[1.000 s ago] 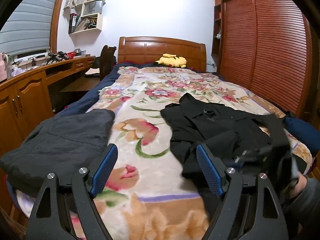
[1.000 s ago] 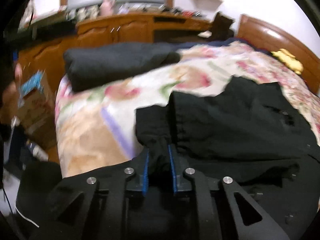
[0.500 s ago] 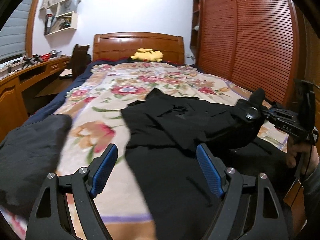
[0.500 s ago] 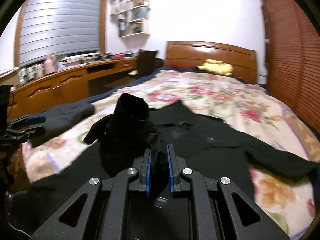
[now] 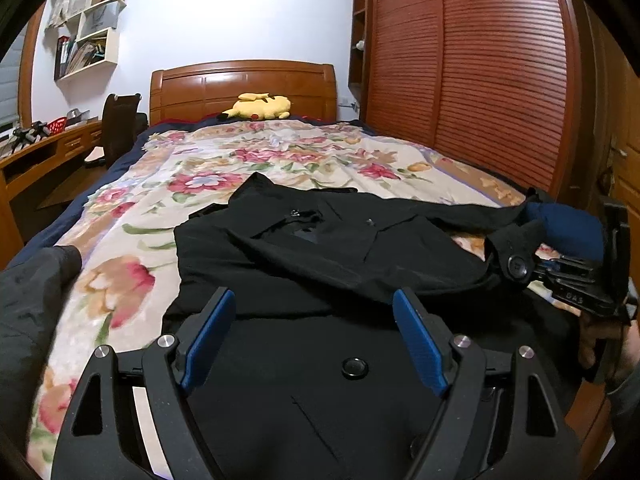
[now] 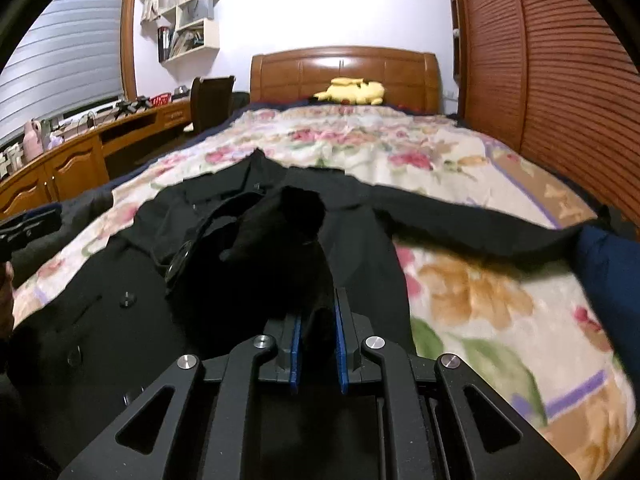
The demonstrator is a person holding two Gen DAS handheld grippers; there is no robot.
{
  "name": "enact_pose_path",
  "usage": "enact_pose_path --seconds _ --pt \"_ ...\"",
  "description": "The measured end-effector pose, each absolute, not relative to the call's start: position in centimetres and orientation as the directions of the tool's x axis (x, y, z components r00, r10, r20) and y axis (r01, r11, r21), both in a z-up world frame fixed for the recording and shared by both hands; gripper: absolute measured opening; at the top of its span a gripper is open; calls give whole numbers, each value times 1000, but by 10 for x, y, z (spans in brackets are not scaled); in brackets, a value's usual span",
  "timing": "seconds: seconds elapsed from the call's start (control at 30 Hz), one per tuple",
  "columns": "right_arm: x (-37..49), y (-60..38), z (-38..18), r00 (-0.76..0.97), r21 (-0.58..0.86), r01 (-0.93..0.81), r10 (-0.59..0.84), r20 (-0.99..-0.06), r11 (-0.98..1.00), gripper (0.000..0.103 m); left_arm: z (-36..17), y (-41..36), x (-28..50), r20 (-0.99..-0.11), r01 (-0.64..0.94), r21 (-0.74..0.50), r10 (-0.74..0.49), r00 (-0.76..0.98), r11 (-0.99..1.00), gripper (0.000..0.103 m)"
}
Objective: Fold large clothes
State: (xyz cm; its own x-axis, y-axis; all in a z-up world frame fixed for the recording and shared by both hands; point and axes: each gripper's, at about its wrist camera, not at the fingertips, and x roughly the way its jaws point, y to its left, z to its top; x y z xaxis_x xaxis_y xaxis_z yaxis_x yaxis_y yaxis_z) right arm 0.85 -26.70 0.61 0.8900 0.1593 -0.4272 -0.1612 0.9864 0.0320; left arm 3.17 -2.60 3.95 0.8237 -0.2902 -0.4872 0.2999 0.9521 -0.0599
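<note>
A large black coat [image 5: 320, 248] lies spread on the floral bedspread [image 5: 224, 176]; it also shows in the right wrist view [image 6: 224, 216]. My left gripper [image 5: 314, 320] is open and empty, just above the coat's lower front. My right gripper [image 6: 316, 340] is shut on a bunched sleeve cuff of the coat [image 6: 280, 240] and holds it up over the coat body. In the left wrist view the right gripper [image 5: 560, 276] sits at the right bed edge with the cuff and its button in it. The other sleeve [image 6: 460, 212] stretches to the right.
A folded dark grey garment [image 5: 28, 304] lies at the bed's left front. A yellow plush toy [image 5: 258, 106] sits by the wooden headboard [image 5: 240, 84]. A slatted wardrobe [image 5: 480, 60] runs along the right, a wooden desk [image 6: 80, 148] and chair [image 5: 120, 128] along the left. Something dark blue [image 6: 608, 264] sits at the right edge.
My right gripper has carried the sleeve from the coat's left side up and across to the right bed edge. My left gripper has swung right and now faces the coat's middle.
</note>
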Motion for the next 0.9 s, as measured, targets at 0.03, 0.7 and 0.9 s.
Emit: enact_pose_path --seconds 0.03,0.7,0.9 --pt "9 -266 4 886 35 -168 166 -434 985 14 38 -27 32 -488 298 -54 -285 825 953 82" --pt "-55 -238 26 890 -200 -216 108 -444 956 60 24 -19 22 -469 303 -44 -287 835 952 82" --pt "-58 -214 19 881 -312 -267 100 -463 912 61 26 -5 22 -457 283 -61 -279 845 957 82"
